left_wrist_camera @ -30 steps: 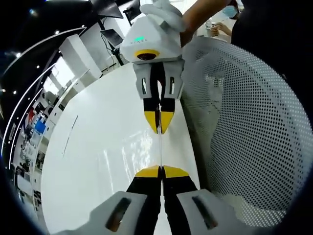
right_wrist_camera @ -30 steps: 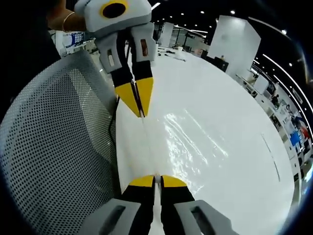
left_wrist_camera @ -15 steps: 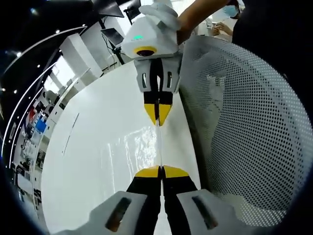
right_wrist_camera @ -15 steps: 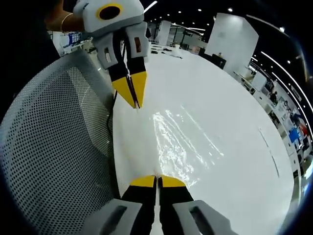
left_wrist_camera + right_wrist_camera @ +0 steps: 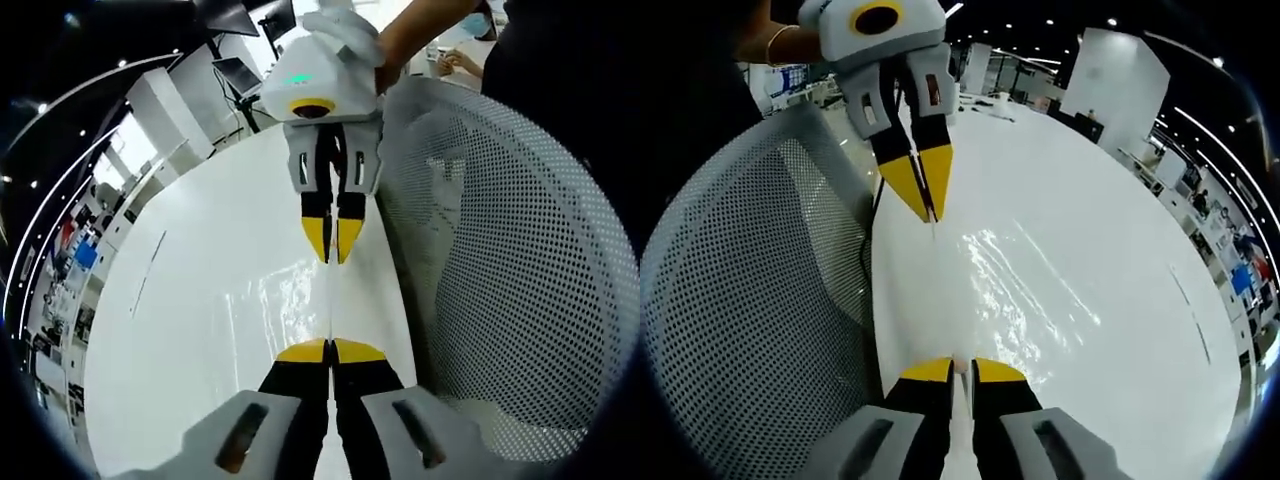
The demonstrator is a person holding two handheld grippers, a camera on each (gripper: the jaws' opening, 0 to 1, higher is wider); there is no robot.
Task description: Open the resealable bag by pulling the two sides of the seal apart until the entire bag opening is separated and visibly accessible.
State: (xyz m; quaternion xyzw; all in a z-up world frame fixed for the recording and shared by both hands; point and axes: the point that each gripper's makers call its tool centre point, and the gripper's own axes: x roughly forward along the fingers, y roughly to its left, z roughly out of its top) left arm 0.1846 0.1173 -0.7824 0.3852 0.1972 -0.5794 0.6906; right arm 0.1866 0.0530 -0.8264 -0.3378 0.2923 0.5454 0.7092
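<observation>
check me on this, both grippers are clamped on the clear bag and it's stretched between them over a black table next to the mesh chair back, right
Not quite: the table is white, not black, as the left gripper view shows. The rest holds: the left gripper and the right gripper are each shut on the clear bag, which is stretched between them beside the mesh chair back.

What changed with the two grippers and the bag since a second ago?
Hardly anything. The left gripper and right gripper stay shut on the clear bag stretched between them; the gap widened briefly, then narrowed. The white table and mesh chair stayed put.
</observation>
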